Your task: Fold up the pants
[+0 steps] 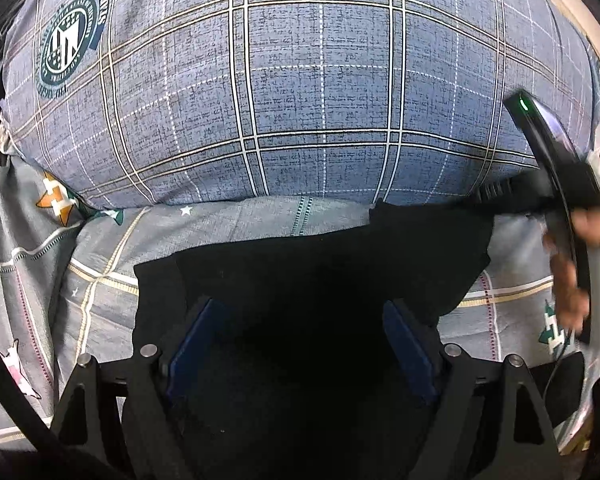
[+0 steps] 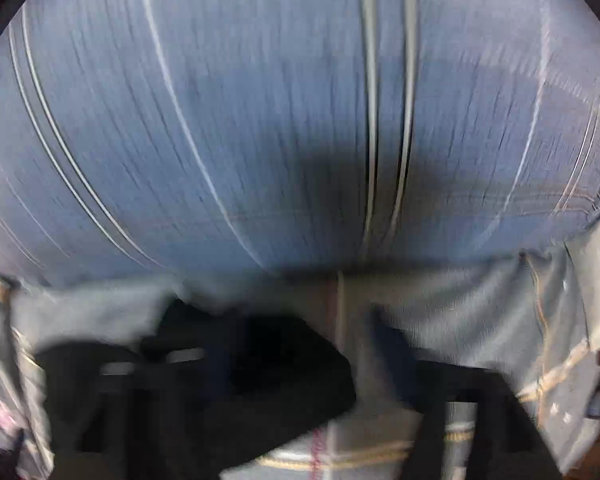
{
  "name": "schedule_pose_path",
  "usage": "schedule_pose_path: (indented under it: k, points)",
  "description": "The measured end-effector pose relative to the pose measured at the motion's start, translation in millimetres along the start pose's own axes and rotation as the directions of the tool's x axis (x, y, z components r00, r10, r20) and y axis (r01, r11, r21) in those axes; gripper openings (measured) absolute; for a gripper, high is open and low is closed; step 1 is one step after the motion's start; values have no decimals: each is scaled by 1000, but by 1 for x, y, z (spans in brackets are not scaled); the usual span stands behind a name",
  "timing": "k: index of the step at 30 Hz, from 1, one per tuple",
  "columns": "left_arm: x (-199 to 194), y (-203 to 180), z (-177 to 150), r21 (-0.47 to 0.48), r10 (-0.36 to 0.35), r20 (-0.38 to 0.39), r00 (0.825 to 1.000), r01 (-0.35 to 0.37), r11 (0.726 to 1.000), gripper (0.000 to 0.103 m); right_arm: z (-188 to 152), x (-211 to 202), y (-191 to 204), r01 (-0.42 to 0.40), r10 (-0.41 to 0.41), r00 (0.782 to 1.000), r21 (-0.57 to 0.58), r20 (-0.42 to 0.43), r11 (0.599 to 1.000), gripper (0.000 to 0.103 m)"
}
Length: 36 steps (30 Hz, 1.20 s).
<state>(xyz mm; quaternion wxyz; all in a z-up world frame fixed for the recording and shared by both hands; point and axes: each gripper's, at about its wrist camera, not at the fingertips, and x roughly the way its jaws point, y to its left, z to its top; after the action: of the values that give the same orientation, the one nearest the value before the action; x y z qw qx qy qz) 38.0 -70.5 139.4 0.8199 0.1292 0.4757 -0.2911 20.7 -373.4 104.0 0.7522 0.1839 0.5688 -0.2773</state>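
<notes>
Black pants [image 1: 320, 264] lie flat on a grey patterned sheet [image 1: 100, 264], just below a blue plaid pillow [image 1: 300, 80]. My left gripper [image 1: 302, 342] points down over the pants and stands open, its blue pads [image 1: 196, 340] wide apart, with black cloth lying loose between and under them. The right wrist view is blurred. There my right gripper [image 2: 304, 356] hovers at the pants' edge [image 2: 268, 364], one finger over black cloth and the other finger [image 2: 392, 360] over the sheet [image 2: 480, 312]. Its jaws look apart, and no pad visibly presses on cloth.
The pillow [image 2: 260, 120] fills the far half of both views and bounds the pants on that side. A hand [image 1: 572, 272] holding the right gripper's black body is at the right edge of the left wrist view. A cable [image 1: 4, 380] crosses the lower left.
</notes>
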Motion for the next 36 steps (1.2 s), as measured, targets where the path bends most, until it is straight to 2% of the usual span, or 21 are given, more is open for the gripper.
schedule_pose_path:
  k: [3, 7, 11, 14, 16, 17, 19, 20, 22, 24, 25, 26, 27, 28, 29, 30, 31, 32, 34, 35, 36]
  points:
    - [-2, 2, -1, -12, -7, -1, 1000, 7, 1000, 84, -41, -23, 1, 1, 1, 998, -27, 57, 1000, 27]
    - [-1, 2, -4, -8, 12, 4, 1000, -12, 1000, 84, -97, -47, -9, -18, 15, 994, 18, 107, 1000, 24]
    - [6, 1, -7, -8, 3, -23, 1000, -3, 1000, 84, -143, -44, -14, -152, 146, 980, 38, 137, 988, 24]
    - [8, -1, -7, 5, 16, -32, 999, -16, 1000, 84, -140, -41, -5, -136, 134, 980, 5, 151, 991, 26]
    - [8, 0, -4, 1, 16, -30, 999, -16, 1000, 84, -136, -64, -5, -135, 136, 959, -22, 249, 991, 29]
    - [8, 1, -3, -2, 16, -27, 1000, -17, 1000, 84, -136, -74, -4, -144, 148, 944, -34, 295, 989, 35]
    - [7, 3, -1, -11, 18, -24, 1000, -19, 1000, 84, -129, -90, 2, -154, 170, 916, -74, 364, 985, 95]
    - [6, 5, 0, -18, 17, -25, 1000, -17, 1000, 84, -124, -93, 6, -149, 172, 906, -89, 387, 985, 98]
    - [5, 8, 2, -27, 18, -27, 999, -18, 999, 84, -98, -85, 21, -135, 171, 925, -128, 338, 983, 97]
    - [3, 12, 3, -32, 28, -27, 999, -29, 999, 84, -70, -74, 32, -183, 220, 927, -146, 303, 972, 97]
    - [1, 15, 5, -40, 28, -26, 999, -29, 999, 84, -54, -67, 42, -180, 221, 939, -170, 265, 969, 96]
    - [0, 17, 6, -49, 23, -27, 999, -24, 998, 84, -42, -62, 51, -151, 196, 952, -196, 237, 969, 95]
    - [0, 20, 7, -57, 15, -29, 999, -16, 998, 84, -28, -53, 67, -72, 130, 964, -242, 231, 968, 90]
    - [0, 22, 8, -64, 6, -33, 999, -8, 998, 84, -22, -45, 76, -36, 99, 973, -283, 209, 958, 85]
    - [-1, 24, 8, -68, 4, -34, 999, -6, 998, 84, -18, -35, 83, -40, 97, 981, -316, 165, 948, 84]
    - [-1, 27, 9, -76, 7, -33, 999, -10, 997, 84, -14, -19, 91, -76, 108, 991, -352, 73, 933, 81]
    - [-1, 30, 9, -85, 10, -38, 999, -14, 996, 84, -16, -12, 94, -107, 126, 992, -365, 30, 925, 75]
    - [-1, 32, 9, -92, 11, -44, 999, -15, 996, 84, -21, -10, 96, -125, 139, 990, -383, 8, 915, 74]
    - [2, 33, 9, -103, 18, -67, 998, -25, 994, 84, -27, -5, 98, -40, 63, 997, -409, 42, 912, 73]
    - [3, 32, 8, -99, 24, -78, 997, -32, 995, 84, -25, 2, 96, -11, 27, 999, -396, 36, 918, 68]
    - [4, 31, 8, -92, 22, -81, 996, -30, 995, 84, -23, 11, 91, -2, 2, 1000, -366, -1, 931, 49]
